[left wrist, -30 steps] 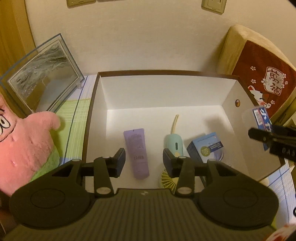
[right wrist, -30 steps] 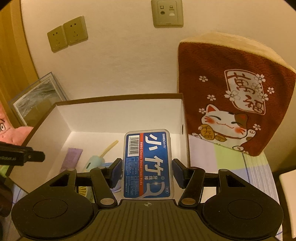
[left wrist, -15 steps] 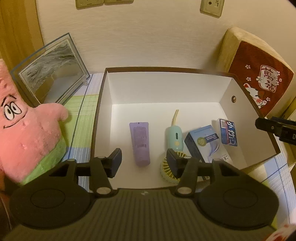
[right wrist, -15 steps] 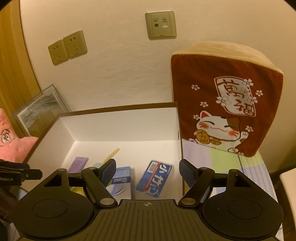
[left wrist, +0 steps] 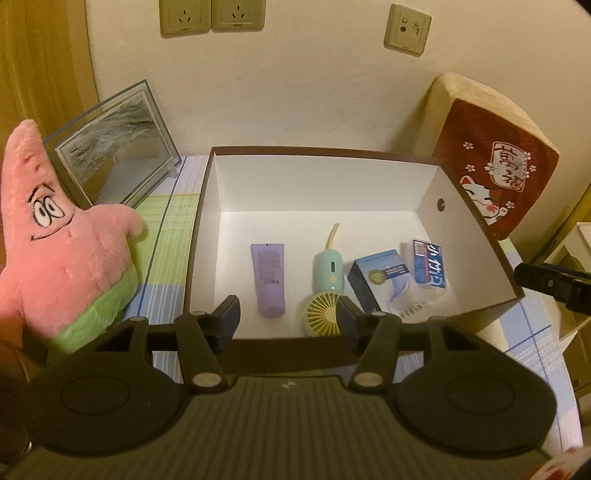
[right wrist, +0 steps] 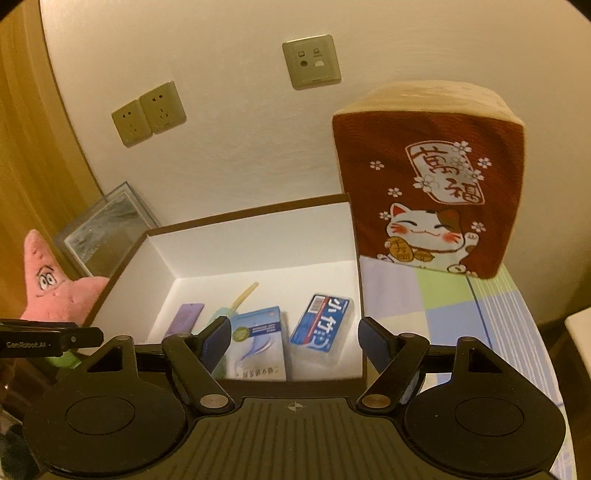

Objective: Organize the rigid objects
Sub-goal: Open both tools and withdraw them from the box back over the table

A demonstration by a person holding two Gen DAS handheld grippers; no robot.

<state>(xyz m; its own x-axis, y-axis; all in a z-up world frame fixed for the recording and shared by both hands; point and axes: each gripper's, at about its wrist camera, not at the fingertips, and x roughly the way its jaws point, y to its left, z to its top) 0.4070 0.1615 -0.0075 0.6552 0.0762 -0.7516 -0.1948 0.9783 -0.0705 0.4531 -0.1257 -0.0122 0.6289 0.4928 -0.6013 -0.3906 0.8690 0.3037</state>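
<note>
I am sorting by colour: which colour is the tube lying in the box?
Pale purple; the tube shows best in the left wrist view.

There was one box (left wrist: 476, 236) holding five things: one purple tube (left wrist: 269, 277), one small fan (left wrist: 325, 299), one blue carton (left wrist: 384, 282), one floss-pick case (left wrist: 428, 266). Outside stood one pink plush star (left wrist: 62, 254), one picture frame (left wrist: 110, 147), one cat cushion (left wrist: 495, 173), and three wall plates, two of them sockets (left wrist: 212, 14).
</note>
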